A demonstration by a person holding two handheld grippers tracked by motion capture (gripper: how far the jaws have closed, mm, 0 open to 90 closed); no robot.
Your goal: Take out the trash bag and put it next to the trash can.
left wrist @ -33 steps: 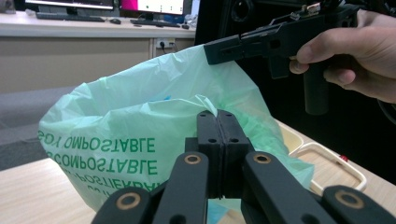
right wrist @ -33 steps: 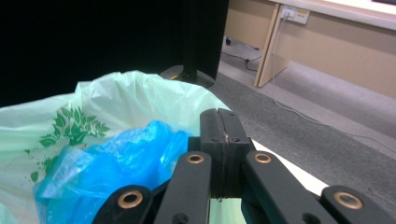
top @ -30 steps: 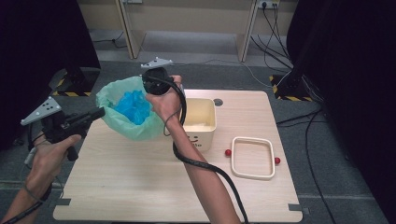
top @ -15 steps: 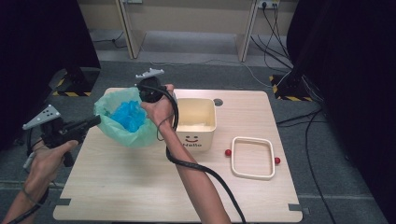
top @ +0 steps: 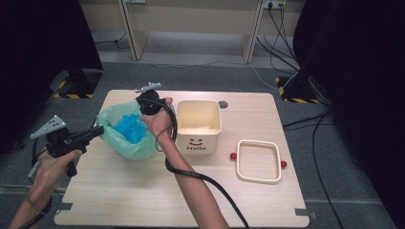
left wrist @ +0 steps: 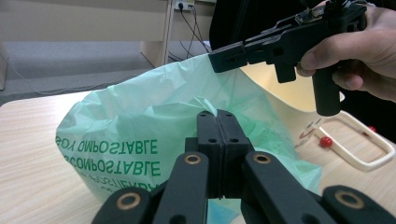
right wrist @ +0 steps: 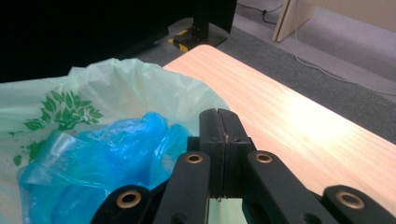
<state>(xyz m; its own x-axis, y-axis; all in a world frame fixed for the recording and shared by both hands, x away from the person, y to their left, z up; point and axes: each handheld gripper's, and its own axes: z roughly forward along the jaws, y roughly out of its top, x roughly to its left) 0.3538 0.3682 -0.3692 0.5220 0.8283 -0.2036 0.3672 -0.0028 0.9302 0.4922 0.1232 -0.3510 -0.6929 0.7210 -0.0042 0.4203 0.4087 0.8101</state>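
Descent is the change I register in the high view: both hands have carried the green bag (top: pixel 125 136) down from mid-air, and its base now appears to rest on the tabletop (top: pixel 157 200), just left of the cream bin (top: pixel 198 126). I hold the left gripper (top: pixel 98 130) at the bag's left rim and the right gripper (top: pixel 144 101) at its far rim. Blue plastic (top: pixel 130 127) sits inside the bag. The cream lid frame (top: pixel 258 161) lies well apart to the right.

Left gripper view: jaws are fully closed, pinching a fold of the bag's green film (left wrist: pixel 140 121); the right gripper (left wrist: pixel 219 60) grips the opposite rim.

Right gripper view: jaws are closed on the bag's rim (right wrist: pixel 154 79), with the blue plastic (right wrist: pixel 100 154) directly below.

Judgement: the bag is set down and its mouth held open. I expect releasing it or moving it into the bin comes next; the thin film could tear if pulled.
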